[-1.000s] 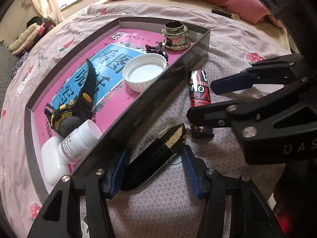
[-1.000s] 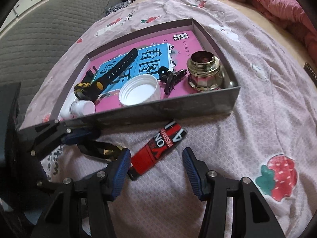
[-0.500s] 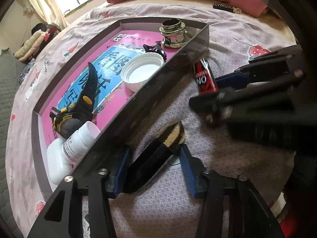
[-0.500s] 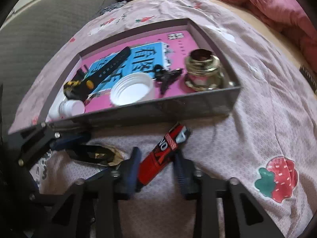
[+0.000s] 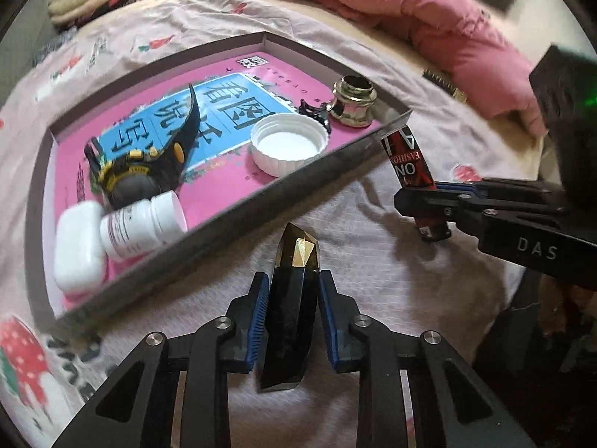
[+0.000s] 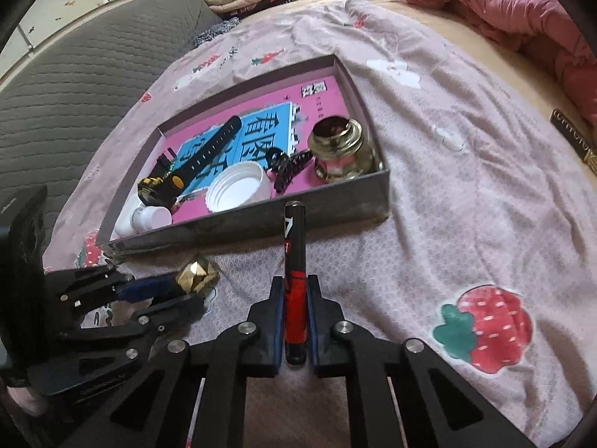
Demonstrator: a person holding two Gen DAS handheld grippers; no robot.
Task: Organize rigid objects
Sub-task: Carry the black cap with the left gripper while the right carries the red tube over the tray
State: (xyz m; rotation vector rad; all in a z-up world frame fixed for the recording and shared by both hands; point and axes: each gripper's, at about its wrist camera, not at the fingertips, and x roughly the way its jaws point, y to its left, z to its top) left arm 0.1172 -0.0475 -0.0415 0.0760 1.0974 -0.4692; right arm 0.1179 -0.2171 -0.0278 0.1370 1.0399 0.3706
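A: Start with the big things. What is on the bedspread (image 6: 466, 194)?

B: A shallow grey box (image 6: 261, 220) with a pink printed sheet lining its floor. Inside it sit a brass-coloured fitting (image 6: 337, 151), a white screw cap (image 6: 237, 186), a black wristwatch (image 5: 149, 160), a white pill bottle (image 5: 143, 224) on its side, a white oblong case (image 5: 76, 248) and a black hair claw (image 6: 287, 168).

A: And the two pieces not yet in the box?

B: Both are just outside the near wall. The left gripper (image 5: 293, 291) is clamped on a dark faceted crystal point (image 5: 293, 298) with a gold tip. The right gripper (image 6: 294, 298) is pinched tight on a slim red-and-black tube (image 6: 294, 261), whose far end points at the box wall.

A: Are they lifted clear?

B: I judge they are just off the cloth, though I cannot be sure.

A: How should the step go?

B: Raise each piece above the wall's top edge before moving across, or the tips may catch the rim. Set the crystal in the bare pink patch near the middle. Lay the tube flat in the gap between the cap and the near wall. Keep the two grippers apart so they do not collide.
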